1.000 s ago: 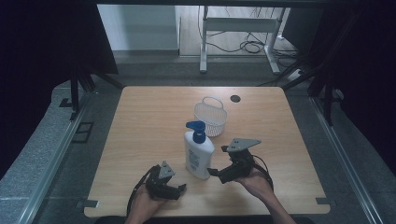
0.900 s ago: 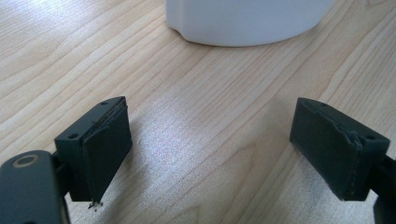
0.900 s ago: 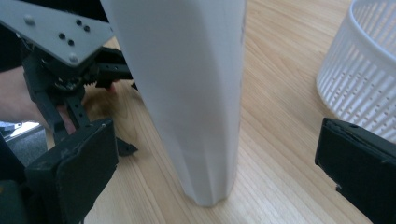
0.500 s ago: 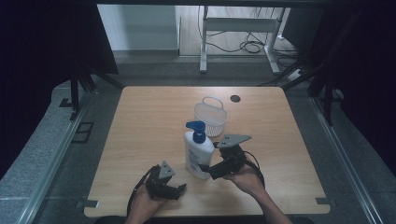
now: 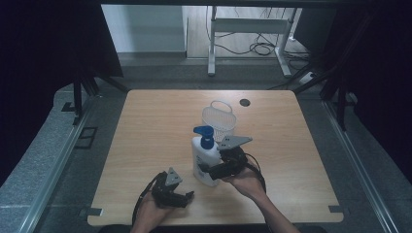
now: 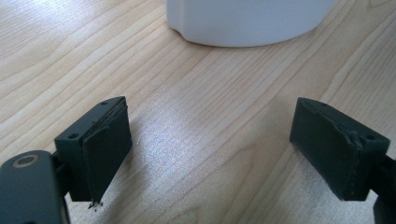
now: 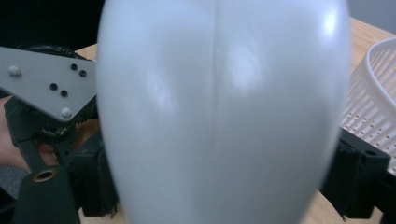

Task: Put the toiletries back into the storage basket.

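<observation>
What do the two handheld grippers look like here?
Both are black. The left gripper and right gripper each carry a grey three-cornered plate with small holes and trail a black cable. Jaws are blocky with flat dark pads. Forearms are bare, no sleeves visible.

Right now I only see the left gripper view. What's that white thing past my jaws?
Observer: A bottle with a blue pump, standing upright.
Operator: Is anyone holding it?
Observer: The right hand-held gripper has just been closing its jaws with the bottle between them. The pads seem to touch its sides.
Operator: Anything behind it?
Observer: A white basket, just behind the bottle.
</observation>
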The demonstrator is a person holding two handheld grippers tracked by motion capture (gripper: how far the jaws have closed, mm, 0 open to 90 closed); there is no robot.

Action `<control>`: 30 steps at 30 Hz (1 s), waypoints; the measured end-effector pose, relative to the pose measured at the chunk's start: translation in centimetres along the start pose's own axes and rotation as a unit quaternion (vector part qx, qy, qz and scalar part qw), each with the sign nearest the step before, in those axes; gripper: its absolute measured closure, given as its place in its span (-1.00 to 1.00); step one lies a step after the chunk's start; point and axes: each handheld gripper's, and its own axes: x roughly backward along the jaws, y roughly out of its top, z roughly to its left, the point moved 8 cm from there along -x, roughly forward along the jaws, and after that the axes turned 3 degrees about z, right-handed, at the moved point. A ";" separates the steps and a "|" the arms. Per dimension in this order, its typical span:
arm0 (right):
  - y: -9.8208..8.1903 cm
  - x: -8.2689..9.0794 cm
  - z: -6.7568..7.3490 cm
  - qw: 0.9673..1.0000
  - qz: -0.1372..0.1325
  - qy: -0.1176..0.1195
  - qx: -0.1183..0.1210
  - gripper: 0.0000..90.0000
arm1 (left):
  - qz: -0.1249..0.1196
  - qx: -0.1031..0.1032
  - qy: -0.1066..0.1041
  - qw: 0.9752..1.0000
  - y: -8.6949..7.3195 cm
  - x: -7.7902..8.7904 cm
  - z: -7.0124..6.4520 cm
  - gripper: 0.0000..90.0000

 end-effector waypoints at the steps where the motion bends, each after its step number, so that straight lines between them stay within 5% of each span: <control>1: 0.1 -0.1 0.0 1.000 0.000 -0.001 0.000 -0.64 | 0.000 0.000 0.000 1.000 0.0 0.0 0.0 -0.73; 14: 0.4 -0.9 0.2 1.000 0.000 -0.008 0.009 -0.23 | 0.000 0.000 0.000 1.000 0.0 0.0 0.0 -0.73; 22: 0.5 -0.8 0.3 1.000 0.008 -0.020 0.018 -0.19 | -0.003 0.004 0.000 1.000 0.1 0.0 0.0 -0.73; 30: 1.1 -0.8 0.3 1.000 0.014 -0.007 0.023 -0.18 | 0.001 0.000 0.000 1.000 0.0 0.0 0.0 -0.73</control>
